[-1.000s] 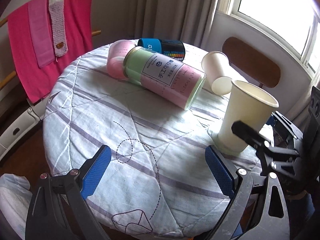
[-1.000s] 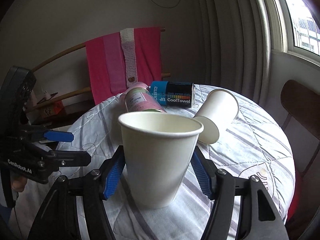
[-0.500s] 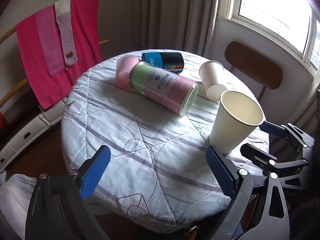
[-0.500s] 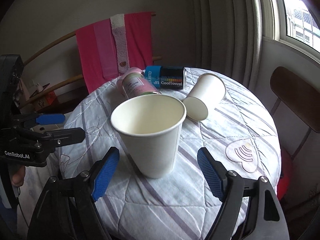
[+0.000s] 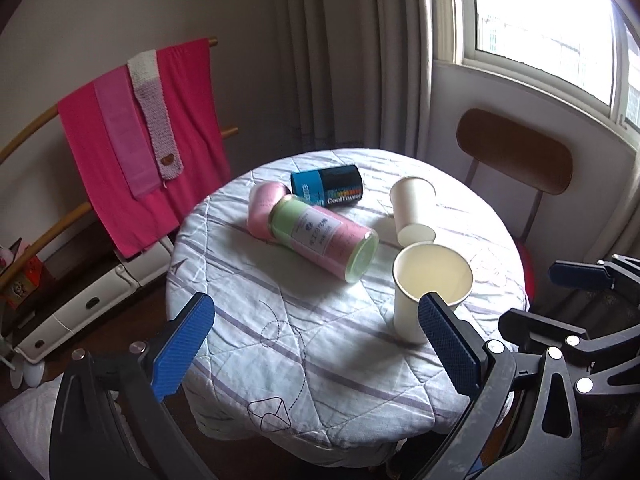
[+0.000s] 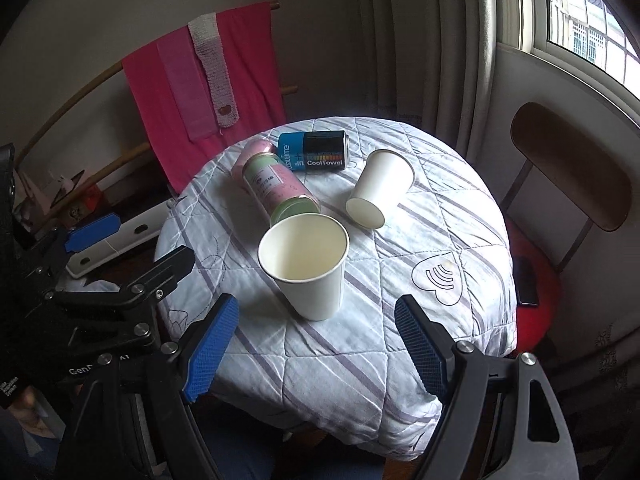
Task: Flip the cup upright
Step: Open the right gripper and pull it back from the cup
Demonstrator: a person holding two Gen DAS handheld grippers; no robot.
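A white paper cup stands upright near the front of the round table; it also shows in the left wrist view. A second white paper cup lies on its side behind it, also in the left wrist view. My right gripper is open and empty, pulled back above the table's front edge, apart from the upright cup. My left gripper is open and empty, off the table's left front.
A pink and green canister and a blue and black CoolTowel can lie on their sides at the table's back. A chair stands at the right by the window. A rack with pink cloths stands at the back left.
My right gripper opened, let go of the upright cup and drew back and up. My left gripper also rose and drew back from the table. The cup stays standing.
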